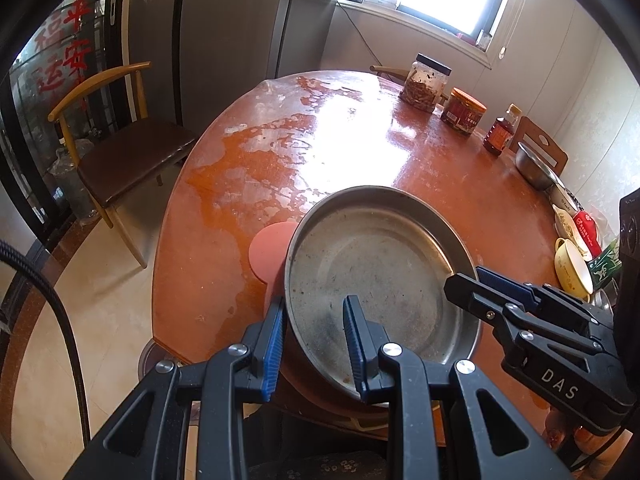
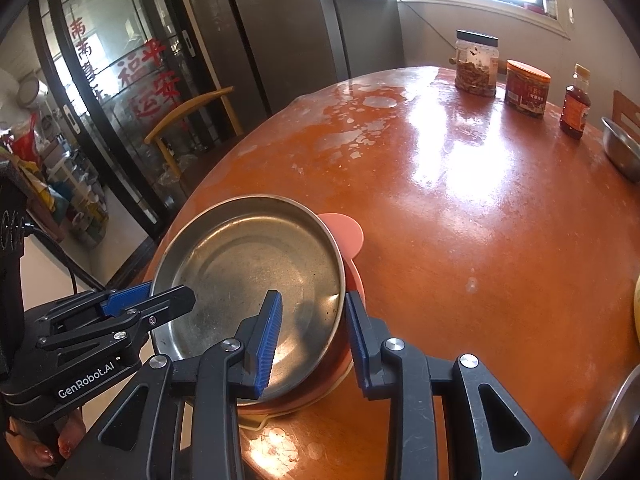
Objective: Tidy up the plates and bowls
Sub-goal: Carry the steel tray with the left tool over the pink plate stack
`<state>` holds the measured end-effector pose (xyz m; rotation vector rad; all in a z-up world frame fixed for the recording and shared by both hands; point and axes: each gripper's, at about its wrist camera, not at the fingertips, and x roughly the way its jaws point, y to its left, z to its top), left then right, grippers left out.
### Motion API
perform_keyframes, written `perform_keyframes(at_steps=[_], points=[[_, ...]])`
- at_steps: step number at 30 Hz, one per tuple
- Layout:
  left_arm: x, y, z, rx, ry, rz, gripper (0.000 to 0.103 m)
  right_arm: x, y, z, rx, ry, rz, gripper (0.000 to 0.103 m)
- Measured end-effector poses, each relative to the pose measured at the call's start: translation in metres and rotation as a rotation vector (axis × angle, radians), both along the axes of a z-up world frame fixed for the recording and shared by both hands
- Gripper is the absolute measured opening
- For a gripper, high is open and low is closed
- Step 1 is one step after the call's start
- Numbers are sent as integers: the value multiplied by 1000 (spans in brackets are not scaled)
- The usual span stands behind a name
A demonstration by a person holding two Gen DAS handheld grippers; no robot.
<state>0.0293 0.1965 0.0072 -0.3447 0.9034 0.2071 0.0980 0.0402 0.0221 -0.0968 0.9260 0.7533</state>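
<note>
Both tongs are clenched on the same steel pan, 1 on each side of its rim.

From the left wrist camera, the left gripper (image 1: 316, 344) straddles the near-left wall of the steel pan (image 1: 376, 272), 1 blue pad outside the rim and 1 inside, pressing on the metal. The right gripper (image 1: 476, 284) comes in from the right edge of this view and pinches the opposite rim. The pan sits at the near edge of the round table (image 1: 440, 168), tilted, resting on something orange-brown under it; whether that is another dish I cannot tell. A pink disc (image 1: 270, 248) lies flat on the table, partly tucked under the pan's far-left side. Along the right edge wait a steel bowl (image 1: 534, 168) and a yellow bowl (image 1: 576, 266), among other crockery too cramped to make out.

From the right wrist camera, the right gripper (image 2: 314, 336) bites the pan's right wall the same way, inner pad over the pan floor, outer pad outside. The left gripper (image 2: 132, 298) holds the left rim. The steel bowl (image 2: 620, 152) stands far right, well apart from the pan.

As a judgement, the tidying looks early: 1 pan is in hand, possibly being stacked, while the bowls on the right stay ungathered.
</note>
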Motion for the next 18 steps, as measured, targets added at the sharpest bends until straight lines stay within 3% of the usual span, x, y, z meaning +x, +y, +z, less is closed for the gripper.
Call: perform_keyframes(at_steps=[18], points=[[-1, 0, 2, 6, -11, -1, 29, 3, -12, 4, 5, -22, -43, 37]])
